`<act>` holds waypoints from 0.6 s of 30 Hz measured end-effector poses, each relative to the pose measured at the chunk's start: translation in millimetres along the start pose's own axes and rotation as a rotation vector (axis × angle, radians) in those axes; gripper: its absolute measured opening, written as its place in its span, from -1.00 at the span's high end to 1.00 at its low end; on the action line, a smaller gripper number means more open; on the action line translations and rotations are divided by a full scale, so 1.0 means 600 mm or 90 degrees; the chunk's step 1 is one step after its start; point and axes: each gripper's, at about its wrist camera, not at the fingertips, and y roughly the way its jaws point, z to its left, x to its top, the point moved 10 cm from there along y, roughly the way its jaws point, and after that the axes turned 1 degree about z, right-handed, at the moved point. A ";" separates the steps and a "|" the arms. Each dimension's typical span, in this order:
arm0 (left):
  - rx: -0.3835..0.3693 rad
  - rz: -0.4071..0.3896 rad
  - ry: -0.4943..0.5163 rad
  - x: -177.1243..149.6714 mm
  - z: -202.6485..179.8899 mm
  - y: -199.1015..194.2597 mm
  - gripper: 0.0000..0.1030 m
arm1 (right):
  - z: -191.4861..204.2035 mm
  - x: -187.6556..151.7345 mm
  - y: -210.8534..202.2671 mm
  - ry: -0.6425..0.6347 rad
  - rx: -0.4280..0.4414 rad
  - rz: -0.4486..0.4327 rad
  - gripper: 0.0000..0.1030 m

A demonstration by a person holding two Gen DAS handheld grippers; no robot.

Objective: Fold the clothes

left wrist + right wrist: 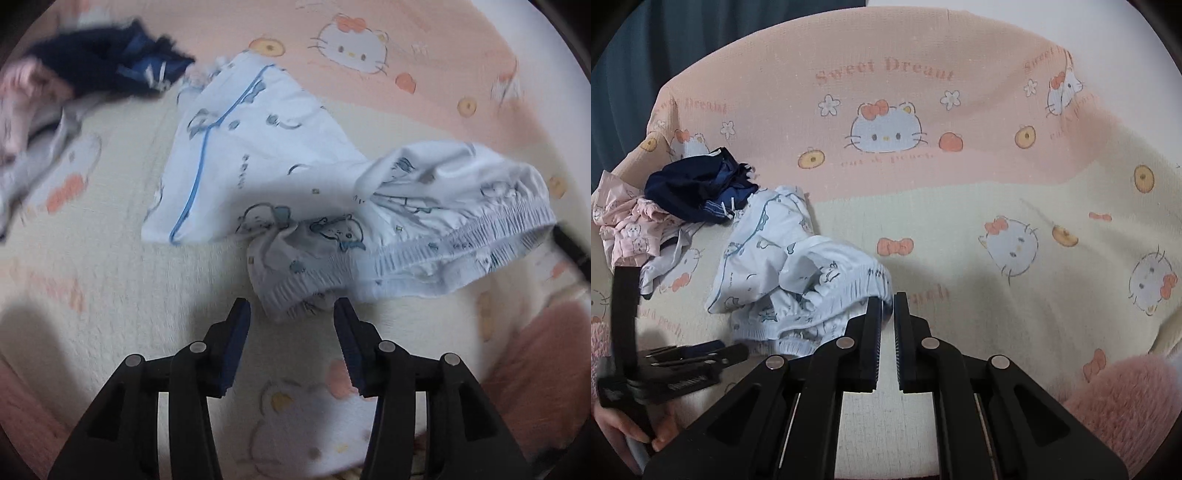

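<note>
**Ana:** Black jaws up close. The left gripper [291, 314] stands parted with nothing pinched, the bunched waistband of the pale blue shorts [295, 173] sagging just ahead of its pads.

**Ben:** And over on the right?

**Ana:** Going left to right across the bedspread [960, 206]: the unfolded heap first, with a pink printed garment [626, 221], a navy garment [698, 184] on top of it and something white [665, 266] underneath. Then the blue shorts, one leg lying fairly flat, the elastic end crumpled. Then the right gripper [886, 306], jaws drawn together; the waistband's right end sits at its tips, so I'd say it's pinching that edge.

**Ben:** So how far along are we?

**Ana:** Early, by my reckoning. I see no finished, folded piece anywhere. These shorts aren't yet spread or creased, and the whole pile at the left waits untouched.
</note>
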 end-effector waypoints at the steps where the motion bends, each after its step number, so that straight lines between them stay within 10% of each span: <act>1: 0.026 -0.003 0.014 0.003 0.001 0.010 0.06 | -0.002 0.001 -0.003 -0.004 -0.001 -0.005 0.91; 6: 0.101 -0.033 -0.013 0.028 0.038 0.022 0.78 | -0.005 -0.023 0.029 -0.026 -0.007 0.028 0.90; 18: 0.036 -0.146 -0.130 0.076 0.121 -0.150 0.86 | 0.087 -0.150 0.144 -0.069 0.147 0.294 0.12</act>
